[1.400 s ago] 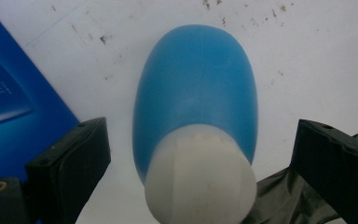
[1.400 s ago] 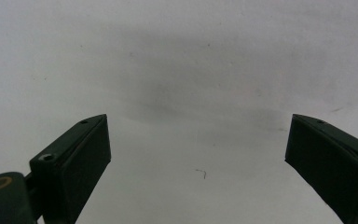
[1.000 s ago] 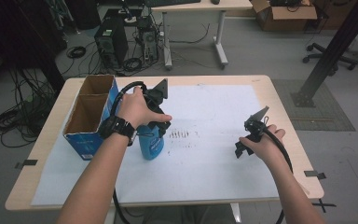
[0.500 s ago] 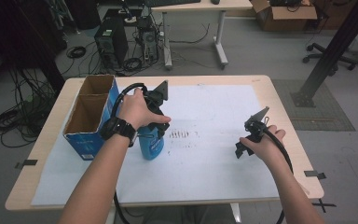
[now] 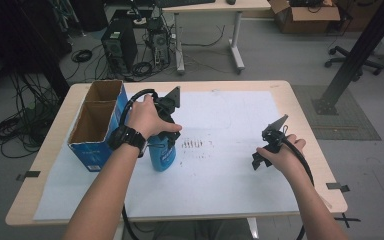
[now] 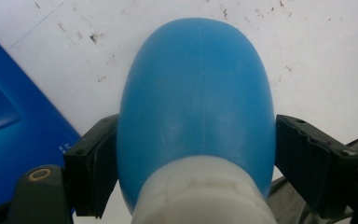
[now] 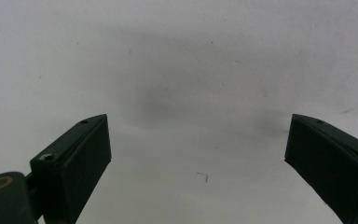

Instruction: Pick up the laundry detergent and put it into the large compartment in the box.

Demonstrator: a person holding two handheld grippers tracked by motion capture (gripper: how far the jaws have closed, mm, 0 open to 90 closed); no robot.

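Left gripper clamps the blue bottle just below its neck; right gripper hangs open, empty. Smooth rounded plastic could slip or tip against the box.

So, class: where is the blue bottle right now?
In the high view, the bottle stands left of centre on the paper, beside the box, clamped by the left gripper.

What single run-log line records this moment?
left hand-held gripper: shut on blue bottle, upright beside cardboard box | right hand-held gripper: open, empty, above white paper
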